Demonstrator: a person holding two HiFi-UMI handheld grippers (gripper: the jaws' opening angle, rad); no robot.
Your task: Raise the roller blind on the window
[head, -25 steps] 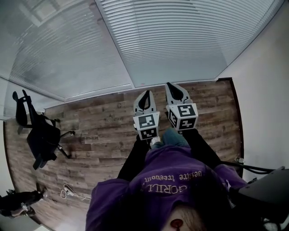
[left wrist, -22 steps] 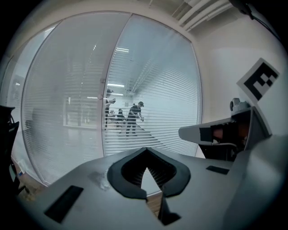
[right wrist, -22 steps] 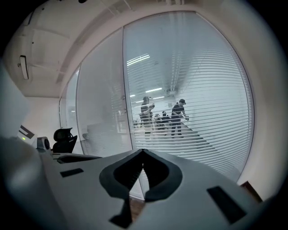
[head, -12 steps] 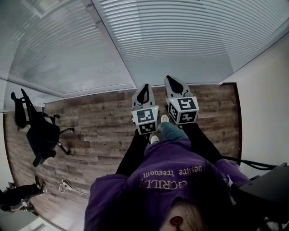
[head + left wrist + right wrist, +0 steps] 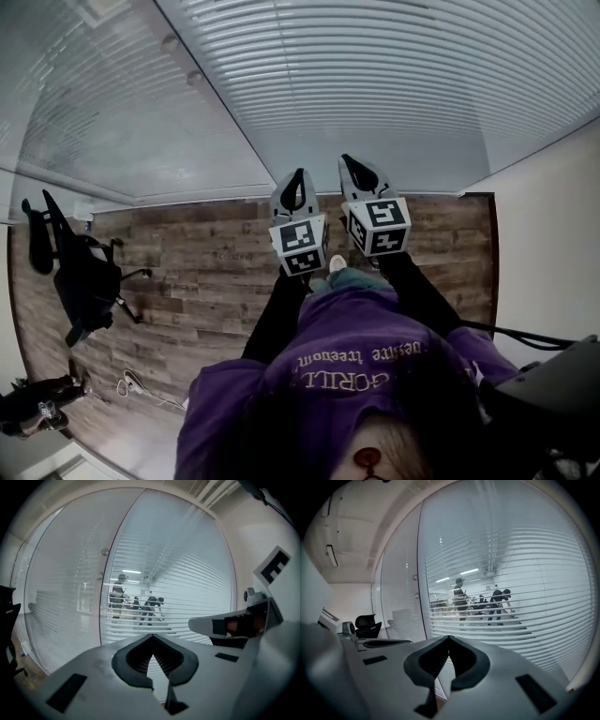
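The slatted blind (image 5: 375, 84) hangs lowered over the glass ahead, reaching down nearly to the floor; it also fills the left gripper view (image 5: 187, 588) and the right gripper view (image 5: 525, 588). My left gripper (image 5: 299, 174) and right gripper (image 5: 349, 159) are held side by side in front of me, pointing at the blind's lower part and still short of it. Both are shut with nothing between the jaws, as the closed tips of the left gripper (image 5: 151, 636) and the right gripper (image 5: 449, 637) show. No cord or chain of the blind is visible.
A black office chair (image 5: 84, 281) stands on the wooden floor (image 5: 206, 262) to the left, with a cable (image 5: 141, 398) near it. A white wall (image 5: 553, 244) bounds the right side. Left of the blind is a glass panel with knobs (image 5: 173, 42). People move beyond the glass.
Both grippers have moved forward toward the blind together with the person. The strip of floor between them and the window has narrowed. Both stay shut.
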